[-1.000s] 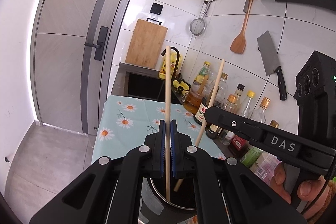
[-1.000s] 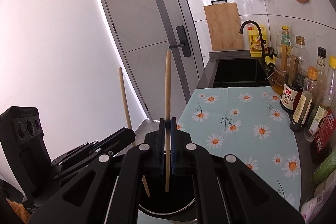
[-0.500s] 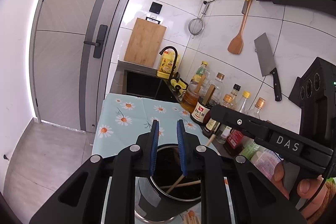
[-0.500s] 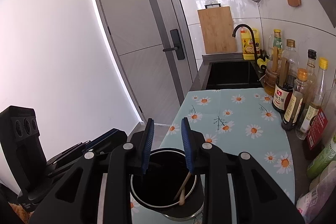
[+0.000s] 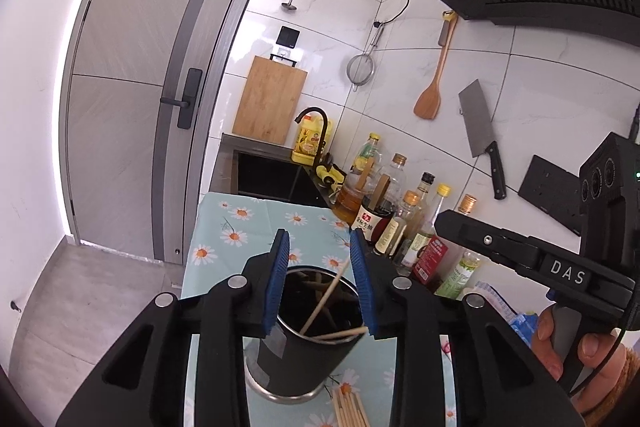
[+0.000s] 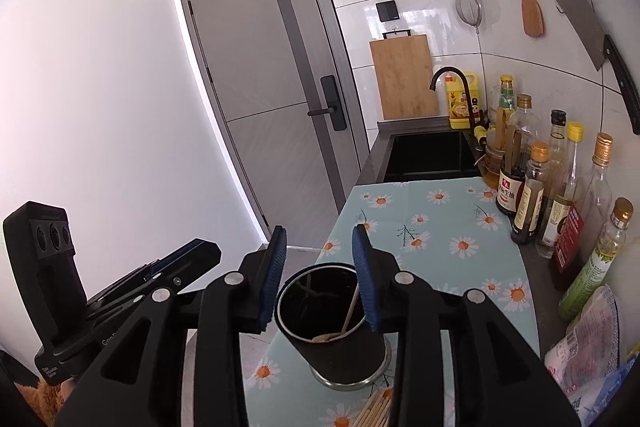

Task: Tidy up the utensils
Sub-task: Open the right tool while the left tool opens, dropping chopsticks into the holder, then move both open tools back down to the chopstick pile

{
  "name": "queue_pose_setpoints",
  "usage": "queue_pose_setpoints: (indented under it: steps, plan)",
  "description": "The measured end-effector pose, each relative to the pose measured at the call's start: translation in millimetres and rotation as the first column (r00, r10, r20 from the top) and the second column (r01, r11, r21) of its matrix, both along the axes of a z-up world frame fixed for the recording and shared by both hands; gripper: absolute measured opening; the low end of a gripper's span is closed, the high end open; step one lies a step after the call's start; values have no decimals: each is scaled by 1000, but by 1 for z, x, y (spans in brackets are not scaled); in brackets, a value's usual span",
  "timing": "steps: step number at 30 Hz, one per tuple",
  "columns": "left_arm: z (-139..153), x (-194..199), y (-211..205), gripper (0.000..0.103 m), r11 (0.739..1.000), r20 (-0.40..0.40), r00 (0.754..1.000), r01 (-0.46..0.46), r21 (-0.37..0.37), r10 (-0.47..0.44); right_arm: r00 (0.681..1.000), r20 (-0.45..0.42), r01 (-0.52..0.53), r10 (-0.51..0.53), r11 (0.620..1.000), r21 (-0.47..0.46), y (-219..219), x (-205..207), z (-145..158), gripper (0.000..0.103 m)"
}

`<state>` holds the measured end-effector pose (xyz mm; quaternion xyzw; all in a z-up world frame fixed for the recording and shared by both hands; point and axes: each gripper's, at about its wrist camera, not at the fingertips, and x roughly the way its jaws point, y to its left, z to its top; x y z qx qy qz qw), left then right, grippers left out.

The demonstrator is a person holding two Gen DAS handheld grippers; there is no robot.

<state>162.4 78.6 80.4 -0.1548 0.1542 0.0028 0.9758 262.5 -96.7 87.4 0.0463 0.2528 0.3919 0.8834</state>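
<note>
A black cylindrical utensil holder (image 5: 296, 359) (image 6: 340, 351) stands on the daisy-print cloth (image 5: 240, 231) (image 6: 440, 227). Wooden chopsticks (image 5: 320, 303) (image 6: 350, 311) lean inside it. A bundle of more chopsticks (image 5: 350, 409) (image 6: 374, 413) lies on the cloth just in front of the holder. My left gripper (image 5: 320, 283) is open and empty above the holder's mouth. My right gripper (image 6: 319, 279) is open and empty above the holder too. The right gripper's body shows at the right of the left wrist view (image 5: 532, 259). The left gripper's body shows at the left of the right wrist view (image 6: 120, 291).
Sauce and oil bottles (image 5: 396, 211) (image 6: 552, 179) line the wall on the right. A dark sink (image 6: 428, 155) with a black tap lies beyond the cloth. A cutting board (image 5: 270, 103), strainer, spatula and cleaver (image 5: 480, 135) hang on the tiles. Packets (image 6: 592, 343) lie near right.
Each gripper held an upright chopstick a second ago. Both opened, the chopsticks dropped into the holder, and both grippers have risen slightly and opened wider.
</note>
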Motion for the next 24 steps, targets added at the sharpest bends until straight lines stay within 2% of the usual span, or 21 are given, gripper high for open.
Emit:
queue_pose_setpoints:
  steps: [7, 12, 18, 24]
  plan:
    - [-3, -22, -14, 32, 999, -61, 998, 32, 4, -31, 997, -82, 9, -12, 999, -35, -27, -21, -14, 38]
    - [-13, -32, -19, 33, 1000, -134, 991, 6, 16, -4, 985, -168, 22, -39, 994, -104, -37, -25, -36, 38]
    - [-30, -31, -14, 33, 1000, -253, 967, 13, -15, -16, 957, -279, 14, -75, 976, -215, -36, -21, -74, 38]
    - [-49, -35, -14, 33, 999, -301, 953, 30, -30, -37, 914, -394, -6, -99, 967, -256, -36, -14, -109, 38]
